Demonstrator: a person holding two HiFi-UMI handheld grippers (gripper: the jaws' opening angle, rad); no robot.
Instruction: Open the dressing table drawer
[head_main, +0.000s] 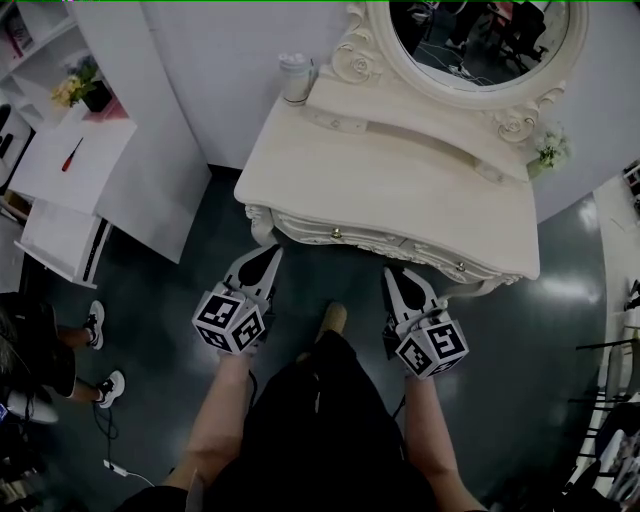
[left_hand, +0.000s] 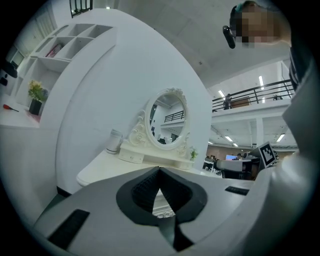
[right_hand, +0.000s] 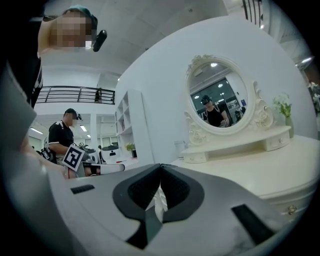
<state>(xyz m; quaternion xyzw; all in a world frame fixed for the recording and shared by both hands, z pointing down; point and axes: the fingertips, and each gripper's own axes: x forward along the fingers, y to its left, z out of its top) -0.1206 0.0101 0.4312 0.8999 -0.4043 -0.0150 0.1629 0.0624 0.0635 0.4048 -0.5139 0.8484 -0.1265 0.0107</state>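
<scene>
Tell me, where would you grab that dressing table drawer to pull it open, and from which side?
Probably by one small round knob on the drawer front, under the tabletop edge. It sticks out toward the person, so come in level from the front, jaws either side of it. The left gripper is shut, so it must open first.

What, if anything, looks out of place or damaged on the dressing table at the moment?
Nothing stands out. The dressing table looks intact, its drawer front is closed, the mirror is whole, and the cup and small plant stand upright. Nothing is spilled.
</scene>
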